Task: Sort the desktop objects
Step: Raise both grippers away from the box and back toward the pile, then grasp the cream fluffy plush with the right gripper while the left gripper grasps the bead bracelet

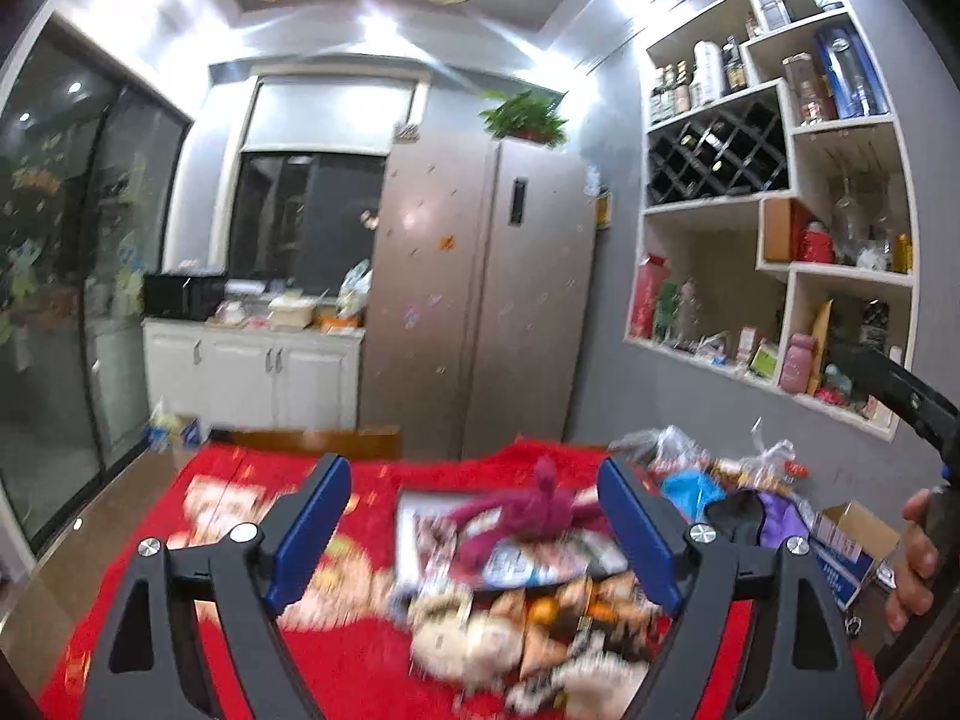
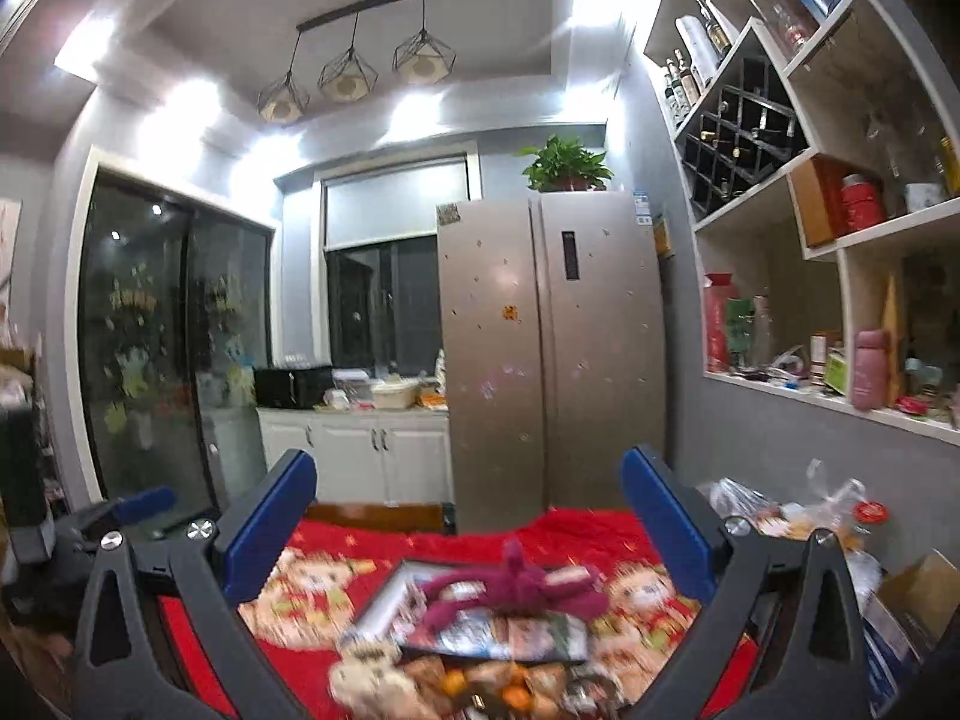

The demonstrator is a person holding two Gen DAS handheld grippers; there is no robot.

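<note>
a magenta plush toy (image 1: 534,501) with long floppy limbs lies sprawled on top of a flat printed book or box (image 1: 498,552) near the middle of the table, which is covered by a red cloth (image 1: 240,480) printed with cartoon figures. in the right wrist view the same plush toy (image 2: 516,591) sits on that flat printed item (image 2: 480,624), a little ahead of and between the blue pads. nearer the cameras, just in front of the flat item, lies a blurred heap of small things: a pale fuzzy toy (image 1: 456,642) and some orange and brown pieces too smeared to name.

the left gripper (image 1: 474,534) hangs above this pile with its fingers spread wide, nothing between the blue pads (image 1: 312,534). the right gripper (image 2: 468,534) is likewise spread wide and empty, its pads (image 2: 270,531) apart over the cloth. neither touches the toy.

at the right edge of the left wrist view a hand (image 1: 915,558) grips a dark handle. on the table's right side lie crumpled clear plastic bags (image 1: 708,462), a purple item (image 1: 774,516) and an open cardboard box (image 1: 852,540).

beyond the table stand a steel two-door fridge (image 2: 552,360) with a potted plant (image 2: 567,165) on top, white cabinets (image 2: 360,450), and a wall shelf (image 2: 840,210) with bottles and a wine rack.
</note>
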